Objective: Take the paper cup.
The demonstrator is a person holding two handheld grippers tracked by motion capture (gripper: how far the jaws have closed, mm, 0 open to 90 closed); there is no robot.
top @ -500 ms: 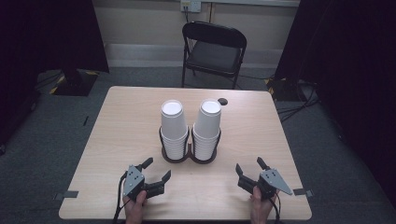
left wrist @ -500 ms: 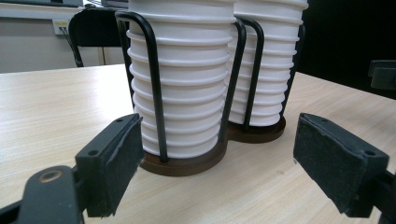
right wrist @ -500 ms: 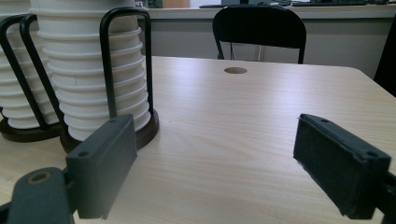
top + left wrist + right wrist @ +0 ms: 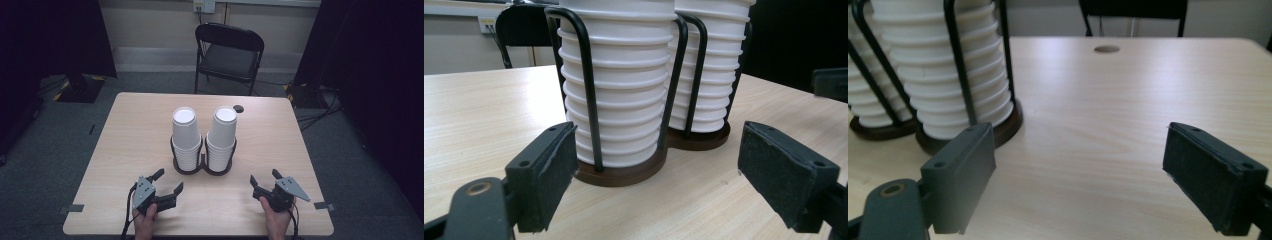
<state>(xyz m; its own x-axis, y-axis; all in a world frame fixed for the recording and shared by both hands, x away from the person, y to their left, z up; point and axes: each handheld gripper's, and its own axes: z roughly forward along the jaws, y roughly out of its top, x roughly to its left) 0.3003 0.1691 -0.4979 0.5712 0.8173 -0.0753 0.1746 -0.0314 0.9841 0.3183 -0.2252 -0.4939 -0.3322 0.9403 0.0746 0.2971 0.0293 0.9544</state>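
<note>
I had both grippers low at the near edge of the table (image 4: pixel 130 125). Left gripper (image 4: pixel 167 182) sat with jaws spread wide, nothing between them, angled toward the cup holder (image 4: pixel 202 167). Right gripper (image 4: pixel 264 179) was likewise spread and empty. Two stacks of white cups stood upright side by side in the holder: left stack (image 4: pixel 185 135), right stack (image 4: pixel 222 132). Small dark disc (image 4: pixel 238 108) lay just behind the right stack. Black folding chair (image 4: pixel 227 52) stood beyond the far edge.

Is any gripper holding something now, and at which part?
Nothing is held. The left gripper and the right gripper are both open, short of the cup stacks.
</note>
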